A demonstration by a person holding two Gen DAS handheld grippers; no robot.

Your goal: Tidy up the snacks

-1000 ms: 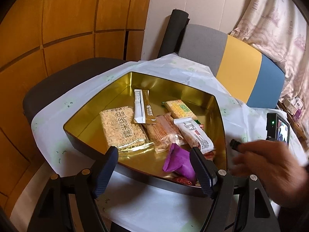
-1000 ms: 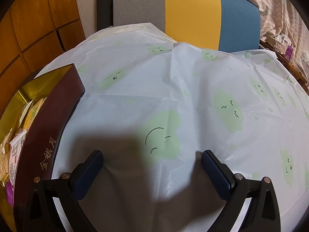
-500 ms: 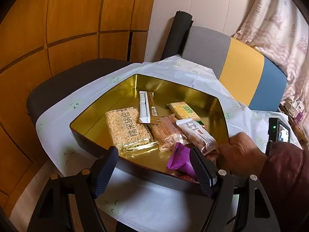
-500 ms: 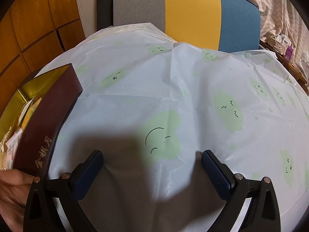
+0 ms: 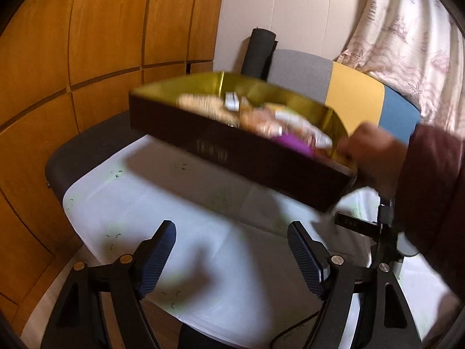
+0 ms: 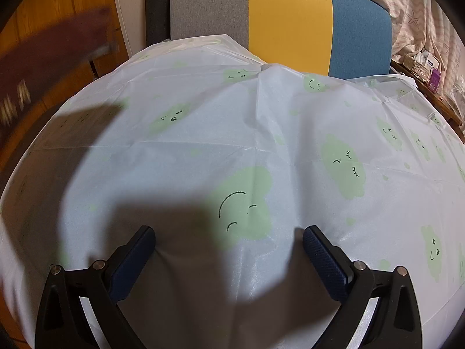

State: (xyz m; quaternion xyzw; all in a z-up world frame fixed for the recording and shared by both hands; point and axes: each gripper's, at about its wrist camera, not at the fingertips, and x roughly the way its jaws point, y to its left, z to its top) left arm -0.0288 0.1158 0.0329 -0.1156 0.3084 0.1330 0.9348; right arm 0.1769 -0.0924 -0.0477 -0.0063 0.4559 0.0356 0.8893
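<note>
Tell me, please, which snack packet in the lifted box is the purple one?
It is the purple packet at the box's near-right end, beside the bare hand; the other packets look tan, white or yellow.

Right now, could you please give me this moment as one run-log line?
dark gold-lined snack box: lifted, tilted | bare hand: holding its corner | left tongs: open, empty | right tongs: open, empty

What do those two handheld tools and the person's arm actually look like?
Each tool, left tool and right tool, has a black triangular frame, silver screws and two dark blue textured fingers. A bare hand shows, with a dark maroon sleeve.
</note>
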